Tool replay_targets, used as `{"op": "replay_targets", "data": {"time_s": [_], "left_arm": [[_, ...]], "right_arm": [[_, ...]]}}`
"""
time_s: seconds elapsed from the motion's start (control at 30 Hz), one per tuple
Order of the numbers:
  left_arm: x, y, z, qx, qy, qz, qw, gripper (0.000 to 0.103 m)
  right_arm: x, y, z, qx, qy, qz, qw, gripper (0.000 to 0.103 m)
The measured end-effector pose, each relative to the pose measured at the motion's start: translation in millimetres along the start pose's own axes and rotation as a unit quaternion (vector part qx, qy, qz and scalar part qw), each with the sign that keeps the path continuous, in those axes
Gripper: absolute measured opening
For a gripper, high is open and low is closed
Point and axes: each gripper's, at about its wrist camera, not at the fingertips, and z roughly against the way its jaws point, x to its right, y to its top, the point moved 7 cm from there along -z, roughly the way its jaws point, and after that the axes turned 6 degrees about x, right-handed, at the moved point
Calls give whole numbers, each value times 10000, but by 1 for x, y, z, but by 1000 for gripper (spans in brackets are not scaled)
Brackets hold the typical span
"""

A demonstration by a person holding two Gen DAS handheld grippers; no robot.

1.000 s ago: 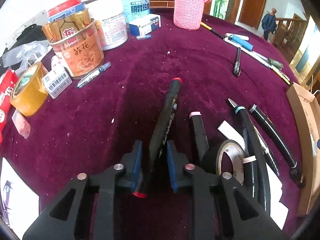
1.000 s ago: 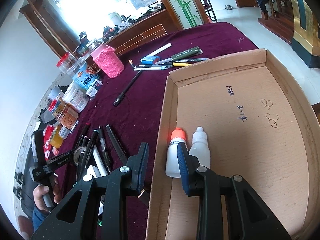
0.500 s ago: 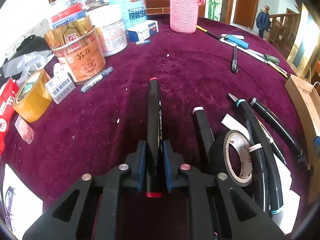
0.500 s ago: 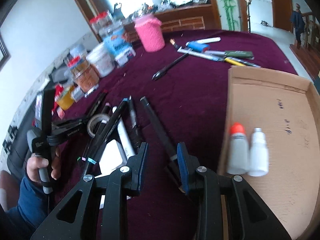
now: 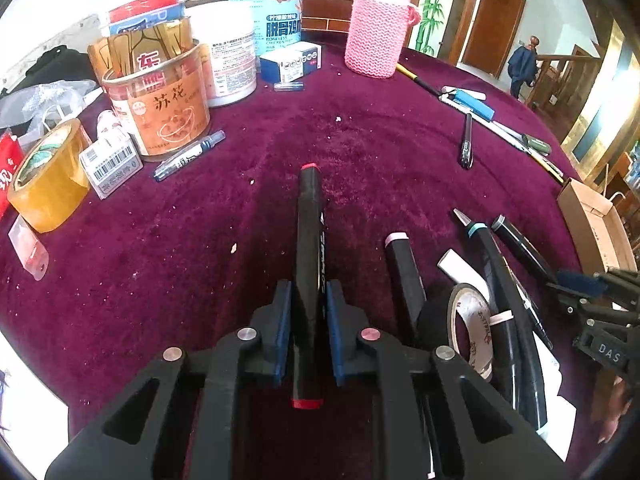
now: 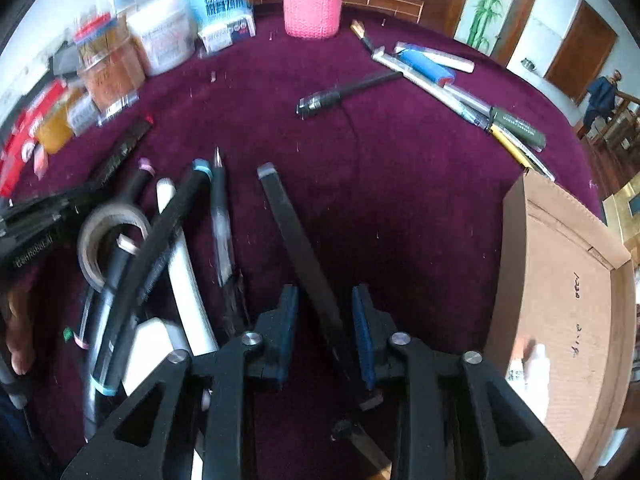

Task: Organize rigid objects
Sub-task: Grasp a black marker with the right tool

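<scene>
Maroon cloth [image 5: 160,280]: cardboard tray [image 6: 568,320] holds dropper bottles [image 6: 528,364]; left gripper [image 5: 307,300] clamps red-capped marker [image 5: 309,240]; right gripper [image 6: 325,308] wide.

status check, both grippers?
Left gripper shut on red-capped marker. Right gripper open, straddling grey-tipped marker. Cardboard box right; nothing blocking.

Left wrist view: low over the maroon tablecloth [image 5: 360,152], close in, facing the jars and the pink knitted holder [image 5: 378,36] at the far edge. Right wrist view: somewhat higher, angled down, same heading, motion-blurred; cardboard tray [image 6: 560,280] at its right. Shared: pink knitted holder [image 6: 312,0], tape roll [image 5: 474,326] [image 6: 108,236], central marker cluster. Each view catches the other rig at its margin.
</scene>
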Motion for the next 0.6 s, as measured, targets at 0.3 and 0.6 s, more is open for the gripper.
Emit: {"op": "replay_targets", "data": {"time_s": [0.3, 0.6], "left_arm": [[-3, 4, 11, 144, -324, 290, 9989, 14], [16, 10, 34, 520, -726, 229, 9957, 14]], "right_arm": [[5, -13, 41, 764, 103, -1005, 9919, 13], [12, -18, 52, 1182, 852, -1490, 9780, 13]]}}
